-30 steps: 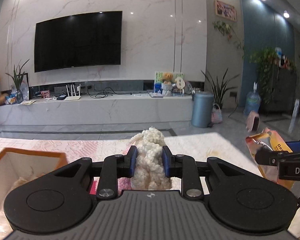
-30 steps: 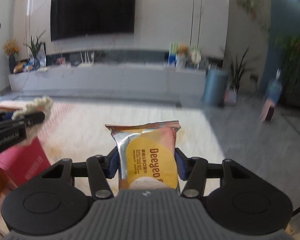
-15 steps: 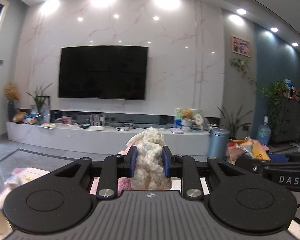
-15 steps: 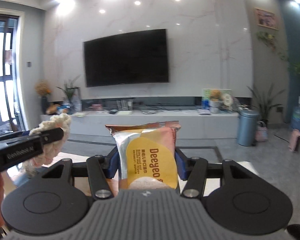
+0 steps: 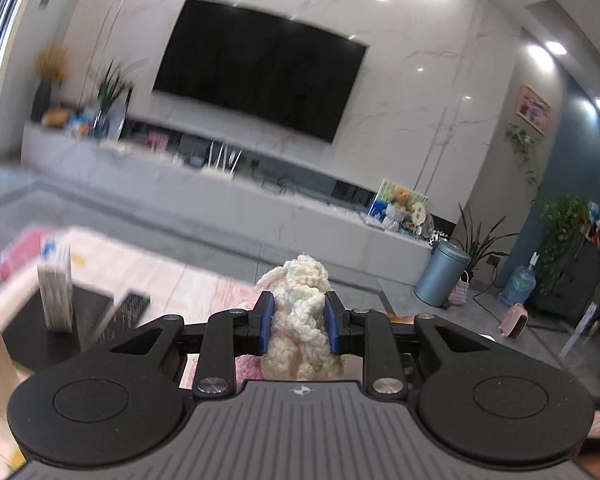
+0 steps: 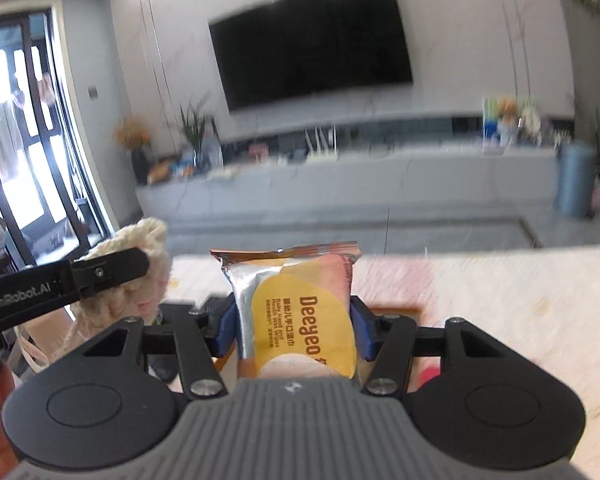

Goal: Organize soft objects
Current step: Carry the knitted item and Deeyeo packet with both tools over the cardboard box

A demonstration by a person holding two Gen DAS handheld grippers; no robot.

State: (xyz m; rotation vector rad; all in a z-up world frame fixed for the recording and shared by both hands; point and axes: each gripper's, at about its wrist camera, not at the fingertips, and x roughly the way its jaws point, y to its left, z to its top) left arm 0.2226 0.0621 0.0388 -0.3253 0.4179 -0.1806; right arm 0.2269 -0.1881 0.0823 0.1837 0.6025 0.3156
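Left hand-held gripper (image 5: 298, 322): closed on the crocheted soft toy (image 5: 302, 320), blue pads pressed into both its sides; held up in the air over the worktop (image 5: 188, 280).
Right hand-held gripper (image 6: 292, 330): clamped on the Deeyeo wet-wipes pack (image 6: 300, 316), which stands upright between the pads, also carried above the surface.
Step in hand: carrying both soft items, probably toward a container; none shows clearly, as the blurred lower left of the left view is hard to read.
Doing it well: keep the squeeze light but steady, since yarn compresses and the foil pack can slide; lower each fully before releasing.
Toy's look: cream chunky yarn, knobbly, with pink low down.
Pack's look: silver foil, orange label, crimped top edge.
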